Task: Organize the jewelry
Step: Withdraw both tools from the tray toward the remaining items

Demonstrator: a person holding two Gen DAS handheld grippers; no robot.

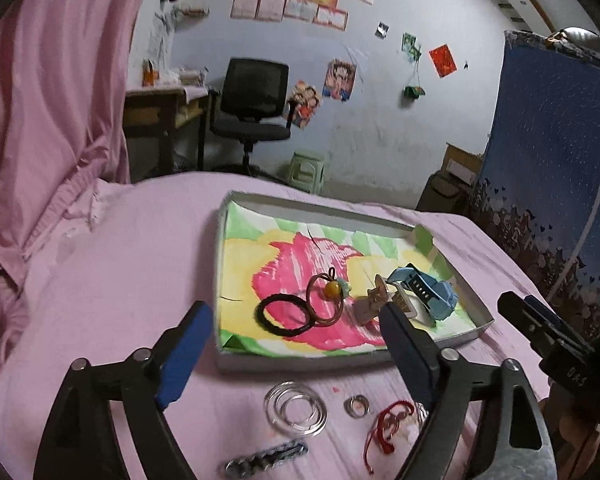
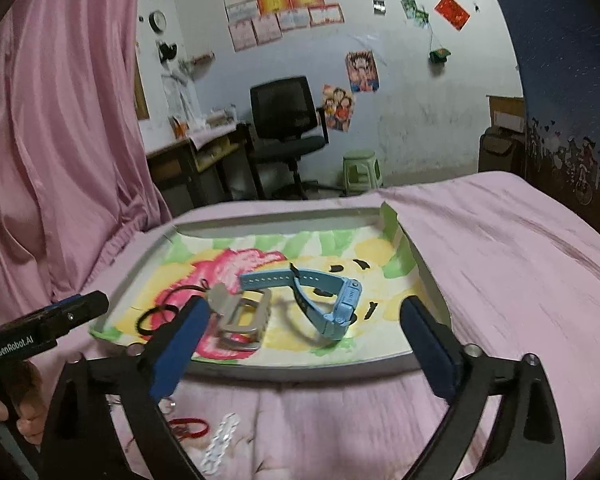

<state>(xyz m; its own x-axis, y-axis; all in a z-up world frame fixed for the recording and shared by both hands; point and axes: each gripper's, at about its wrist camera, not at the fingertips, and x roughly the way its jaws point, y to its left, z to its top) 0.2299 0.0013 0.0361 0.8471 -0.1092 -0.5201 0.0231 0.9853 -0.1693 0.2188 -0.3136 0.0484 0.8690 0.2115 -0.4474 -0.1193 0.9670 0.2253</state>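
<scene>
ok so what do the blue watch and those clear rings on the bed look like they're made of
Blue watch: likely matte rubber or silicone strap, since it bends in a soft loop with punched holes; the case looks like plastic.
Clear rings: see-through and glossy, with bright edge glints; glass or clear plastic, cannot tell which.

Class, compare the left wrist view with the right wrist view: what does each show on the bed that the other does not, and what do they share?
Only the left wrist view shows the clear bangles, the small silver ring and the hair tie with a yellow bead.

Only the right wrist view shows the black marks on the tray lining, and the grey clip clearly.

Both show the tray, the blue watch, the black hair tie, the red cord, and open, empty jaws on the left gripper and the right gripper.
</scene>
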